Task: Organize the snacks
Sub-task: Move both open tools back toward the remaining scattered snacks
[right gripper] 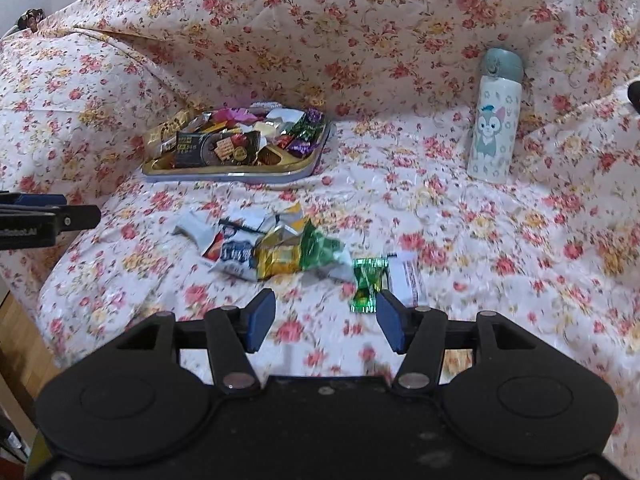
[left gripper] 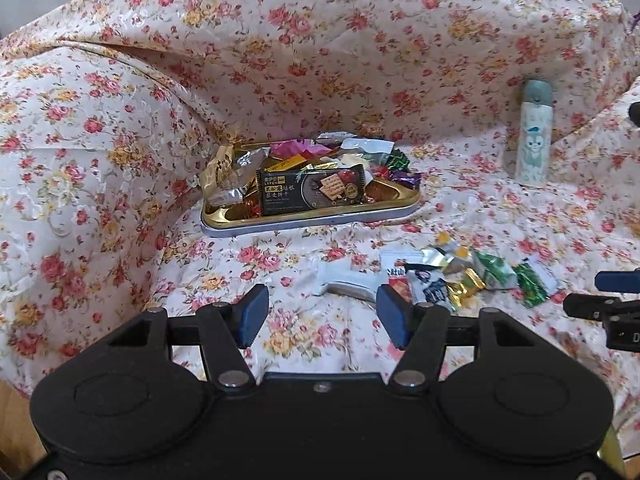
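Both jaws spread, holding nothing. Best to pinch one green candy [right gripper: 366, 280] by its middle, then drop into gold tray [right gripper: 312, 164].

We are observing the left gripper [left gripper: 320, 316] hovering with jaws apart and empty over the floral cloth [left gripper: 120, 140], loose snacks [left gripper: 460, 276] just ahead, filled tray [left gripper: 308, 224] beyond.

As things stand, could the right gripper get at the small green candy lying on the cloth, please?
Probably yes: the right gripper is open and empty, and the green candy lies apart from the other wrappers, just ahead of its fingertips, nothing between them.
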Demonstrator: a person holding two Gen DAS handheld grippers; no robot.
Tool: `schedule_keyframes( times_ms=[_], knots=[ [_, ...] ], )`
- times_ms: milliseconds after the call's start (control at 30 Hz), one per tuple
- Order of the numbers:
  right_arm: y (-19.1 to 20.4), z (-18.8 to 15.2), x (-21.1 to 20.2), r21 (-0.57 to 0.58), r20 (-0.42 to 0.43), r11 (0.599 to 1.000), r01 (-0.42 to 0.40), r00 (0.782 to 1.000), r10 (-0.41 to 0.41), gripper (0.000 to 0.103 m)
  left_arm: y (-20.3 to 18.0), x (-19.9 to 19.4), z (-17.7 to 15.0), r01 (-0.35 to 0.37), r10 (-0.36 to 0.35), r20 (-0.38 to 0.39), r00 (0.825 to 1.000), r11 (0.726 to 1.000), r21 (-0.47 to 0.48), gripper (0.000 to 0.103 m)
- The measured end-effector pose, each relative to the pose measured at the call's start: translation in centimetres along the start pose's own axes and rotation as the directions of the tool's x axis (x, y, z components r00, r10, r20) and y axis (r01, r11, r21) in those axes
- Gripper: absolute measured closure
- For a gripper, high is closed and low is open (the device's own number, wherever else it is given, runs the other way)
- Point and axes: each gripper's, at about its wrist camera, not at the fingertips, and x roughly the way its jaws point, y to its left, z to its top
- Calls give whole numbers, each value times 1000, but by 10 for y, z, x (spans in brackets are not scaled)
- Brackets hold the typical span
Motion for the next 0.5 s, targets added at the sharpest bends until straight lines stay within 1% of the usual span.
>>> schedule_keyframes(
  times_ms=[233, 333, 500],
  knots=[
    [-12, 6, 32, 53, 10, 999, 4, 1000, -4, 44, 1, 31, 1, 11, -11, 0, 1000, 1000, -12, 39],
    [-13, 5, 42, 43, 16, 999, 5, 1000, -6, 44, 2, 46, 0, 23, -24, -10, 1000, 999, -27, 39],
    [-15, 6, 54, 24, 56, 1000, 0, 998, -2, 44, 4, 67, -1, 34, -34, -10, 999, 998, -50, 39]
  ],
)
